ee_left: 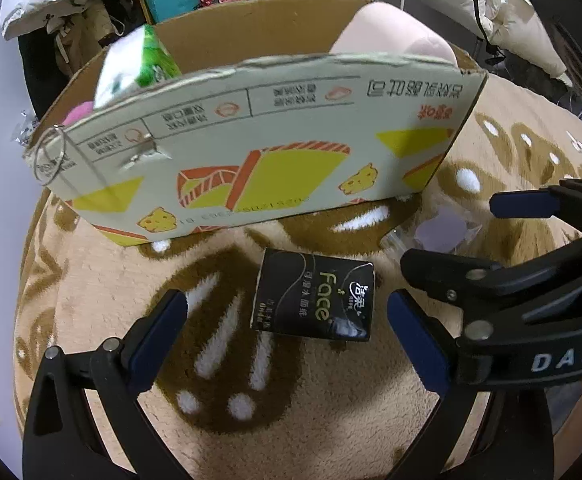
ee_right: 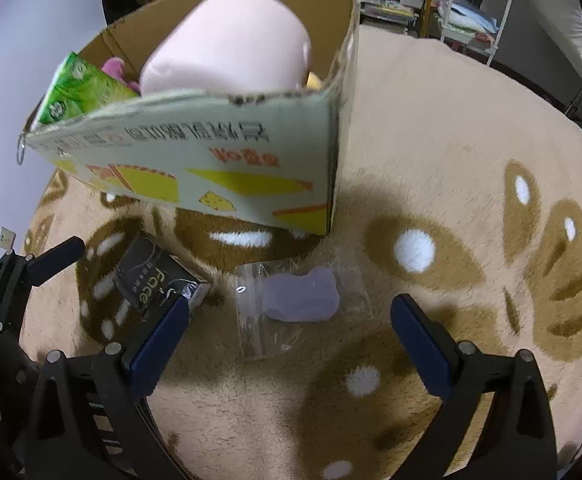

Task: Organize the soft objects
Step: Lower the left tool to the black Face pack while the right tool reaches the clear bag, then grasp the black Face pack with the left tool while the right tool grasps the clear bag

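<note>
The black tissue pack [ee_left: 313,297] lies flat on the plush rug [ee_left: 331,400], just near of the cardboard box [ee_left: 251,152]. The left tool [ee_left: 287,340] hovers spread wide around it, holding nothing. To the right, the right tool [ee_right: 291,340], equally spread and empty, frames a clear zip bag [ee_right: 303,300]. The box holds a pink cushion [ee_right: 231,44], a green tissue pack [ee_right: 79,88] and a pink toy [ee_right: 117,68].

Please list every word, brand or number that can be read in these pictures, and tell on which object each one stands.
"Face": on the black tissue pack lying on the rug; its smaller Chinese print is too small to read.
"DAS": on the right gripper, cut off at the picture's edge.
Cardboard box: upside-down Chinese print and red lettering, which I cannot read reliably.
</note>
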The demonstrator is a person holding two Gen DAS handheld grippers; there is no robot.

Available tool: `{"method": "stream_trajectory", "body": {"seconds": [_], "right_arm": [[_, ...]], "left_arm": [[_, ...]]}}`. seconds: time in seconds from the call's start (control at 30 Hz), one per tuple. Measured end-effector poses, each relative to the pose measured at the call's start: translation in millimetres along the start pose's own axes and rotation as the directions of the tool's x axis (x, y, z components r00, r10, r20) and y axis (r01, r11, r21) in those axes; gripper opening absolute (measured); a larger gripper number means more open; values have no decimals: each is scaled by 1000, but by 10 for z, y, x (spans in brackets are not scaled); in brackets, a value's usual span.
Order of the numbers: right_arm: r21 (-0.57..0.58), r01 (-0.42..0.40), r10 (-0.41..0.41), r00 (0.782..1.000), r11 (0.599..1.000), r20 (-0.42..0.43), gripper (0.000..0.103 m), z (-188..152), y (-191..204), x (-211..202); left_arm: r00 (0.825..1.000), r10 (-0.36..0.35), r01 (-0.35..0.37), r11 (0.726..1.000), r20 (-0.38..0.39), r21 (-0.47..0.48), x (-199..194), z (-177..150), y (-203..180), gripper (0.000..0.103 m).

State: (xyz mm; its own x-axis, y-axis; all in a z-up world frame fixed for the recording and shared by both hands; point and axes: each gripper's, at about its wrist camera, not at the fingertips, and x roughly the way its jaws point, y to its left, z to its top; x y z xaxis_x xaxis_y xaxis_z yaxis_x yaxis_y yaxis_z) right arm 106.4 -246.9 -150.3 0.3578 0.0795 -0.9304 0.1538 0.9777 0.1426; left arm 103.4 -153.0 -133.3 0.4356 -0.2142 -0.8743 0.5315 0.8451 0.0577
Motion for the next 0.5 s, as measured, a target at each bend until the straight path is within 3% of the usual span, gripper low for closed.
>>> {"method": "stream_trajectory", "body": {"seconds": [0.17, 0.5], "right_arm": [[4, -8, 8, 999, 1000, -47, 94, 3, -60, 106], [-19, 2, -3, 997, 1000, -72, 93, 70, -58, 221]], "left_arm": [[1000, 0, 0, 1000, -14, 4, 55, -4, -18, 99], [999, -6, 5, 1000, -48, -19, 189, 9, 41, 99]]}}
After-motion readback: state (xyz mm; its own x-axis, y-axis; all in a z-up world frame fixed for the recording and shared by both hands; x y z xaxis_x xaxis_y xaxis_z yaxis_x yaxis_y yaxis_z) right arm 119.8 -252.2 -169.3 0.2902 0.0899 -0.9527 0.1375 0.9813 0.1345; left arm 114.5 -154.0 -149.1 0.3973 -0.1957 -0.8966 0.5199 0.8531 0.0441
